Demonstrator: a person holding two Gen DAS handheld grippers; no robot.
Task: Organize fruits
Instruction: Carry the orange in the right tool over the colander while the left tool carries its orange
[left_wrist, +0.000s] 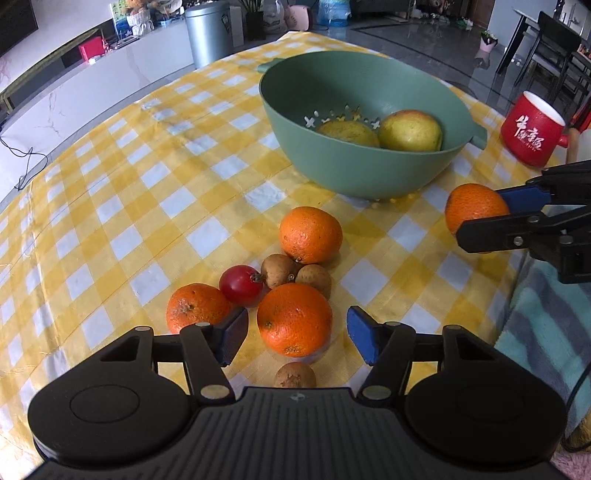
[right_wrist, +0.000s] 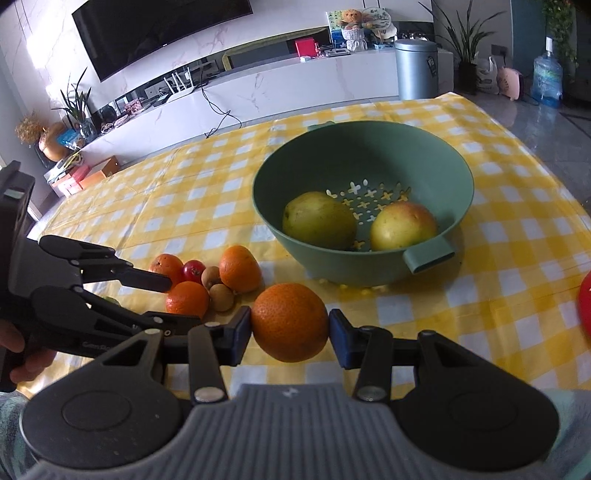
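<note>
Right gripper (right_wrist: 290, 328) clamped on an orange (right_wrist: 290, 322), both blue pads pressed to its sides, fruit held clear of the yellow checked tablecloth (right_wrist: 498, 266). Same held orange (left_wrist: 474, 208) seen from left wrist view, pinched at far right. Ahead of right jaws and slightly right: green colander bowl (right_wrist: 458, 173), two yellow-green apples inside (right_wrist: 319, 219) (right_wrist: 402, 226), touching or nearly so. Handle of bowl (right_wrist: 428, 256) pointing back toward right jaws.

Left gripper (left_wrist: 295, 332) spread wide, gripping nothing. Large orange (left_wrist: 294, 319) sitting on cloth between its open pads, contact with either pad not clear. Small brown fruit (left_wrist: 294, 374) just behind that, close to gripper body. Beyond left pad: another orange (left_wrist: 195, 306), touching a red tomato (left_wrist: 241, 284). Ahead of jaws: two brown round fruits (left_wrist: 277, 270) (left_wrist: 314, 278) side by side, then one more orange (left_wrist: 310, 234). Bowl further ahead (left_wrist: 354, 173). Red mug (left_wrist: 532, 129) far right, beside bowl.
</note>
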